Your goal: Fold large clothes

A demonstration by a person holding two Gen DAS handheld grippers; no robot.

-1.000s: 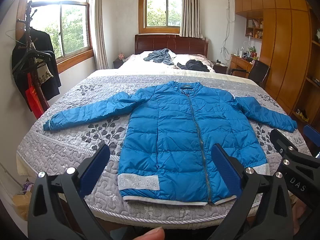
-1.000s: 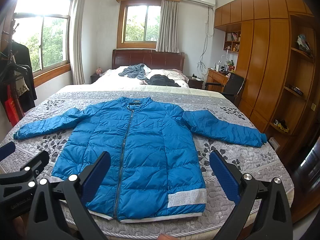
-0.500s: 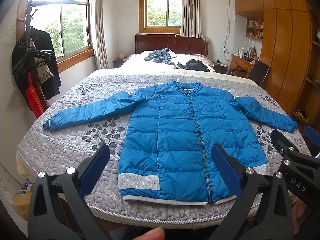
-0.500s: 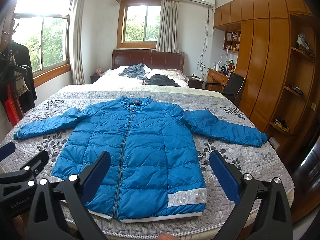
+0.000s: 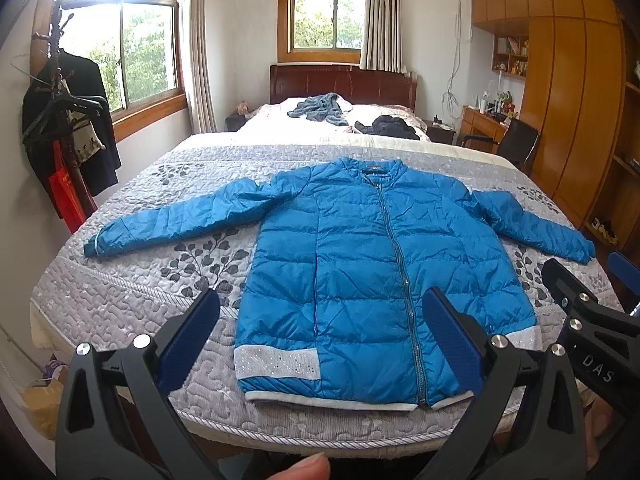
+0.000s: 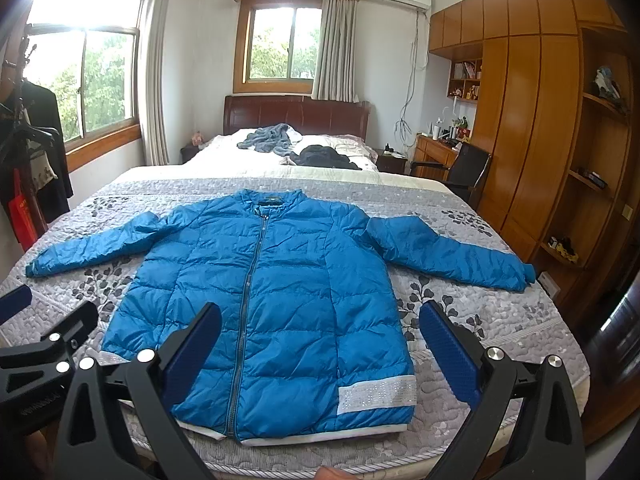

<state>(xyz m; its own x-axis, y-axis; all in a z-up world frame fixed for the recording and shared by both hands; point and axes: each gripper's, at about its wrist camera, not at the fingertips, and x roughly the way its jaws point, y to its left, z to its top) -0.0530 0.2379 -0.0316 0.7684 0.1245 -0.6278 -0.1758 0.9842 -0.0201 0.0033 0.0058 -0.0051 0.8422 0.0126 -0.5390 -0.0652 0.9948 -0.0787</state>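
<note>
A blue puffer jacket (image 5: 372,280) (image 6: 280,304) lies flat and zipped on the grey quilted bed (image 5: 132,292) (image 6: 492,320), front up, both sleeves spread sideways, hem toward me. My left gripper (image 5: 320,320) hovers open above the bed's near edge, in front of the hem, holding nothing. My right gripper (image 6: 320,324) is open too, above the hem, with nothing between its fingers. In the left wrist view the right gripper's body (image 5: 592,332) shows at the right edge; the left gripper's body (image 6: 44,340) shows at the left of the right wrist view.
Two crumpled garments, grey-blue (image 5: 320,108) and dark (image 5: 390,126), lie near the wooden headboard (image 5: 344,84). A coat rack with dark clothes (image 5: 64,136) stands at the left. A wardrobe (image 6: 540,128), desk and chair (image 6: 468,168) fill the right side.
</note>
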